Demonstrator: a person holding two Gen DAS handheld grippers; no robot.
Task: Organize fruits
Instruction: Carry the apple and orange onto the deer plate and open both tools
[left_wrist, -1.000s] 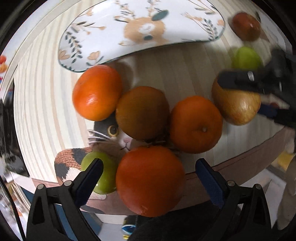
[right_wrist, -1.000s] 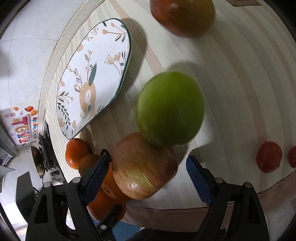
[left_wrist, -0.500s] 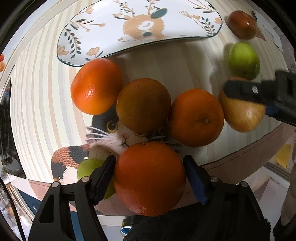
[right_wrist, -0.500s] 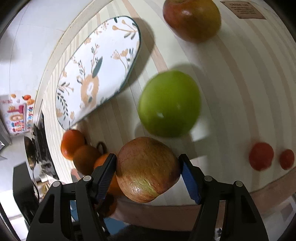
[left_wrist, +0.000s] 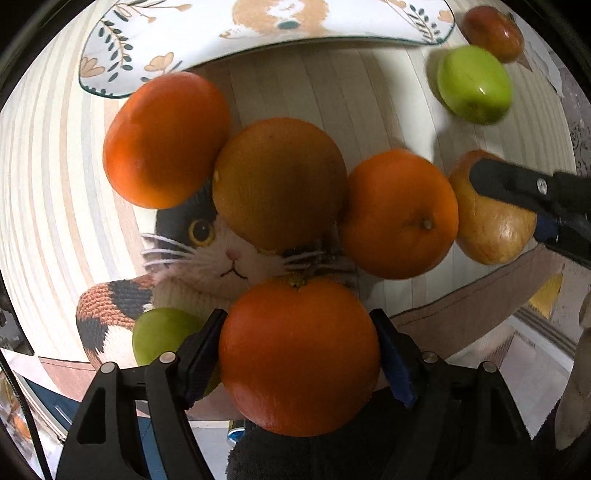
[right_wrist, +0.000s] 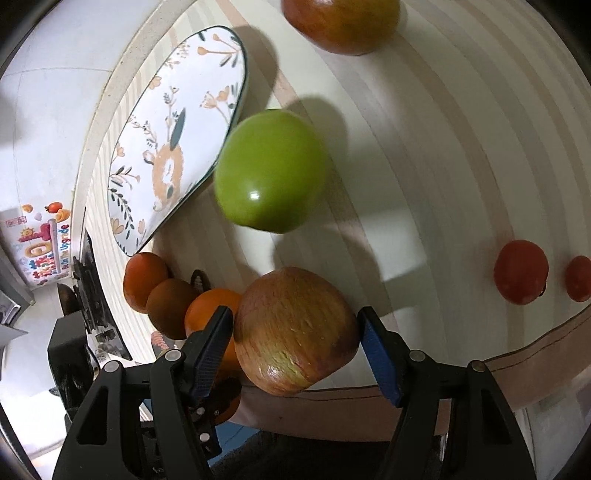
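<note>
Left wrist view sits low at the table's near edge, looking forward and down across the striped tablecloth, very close on the oranges; the patterned plate arcs along the top of the frame. Right wrist view looks from further right along the same edge, angled leftward, with that plate now stretched up the left side. Both share the green apple, upper right in one, centre in the other. The right gripper's black finger pokes in at the left view's right edge.

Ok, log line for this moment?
left gripper: shut on orange | right gripper: shut on apple | plate: no fruit visible
</note>
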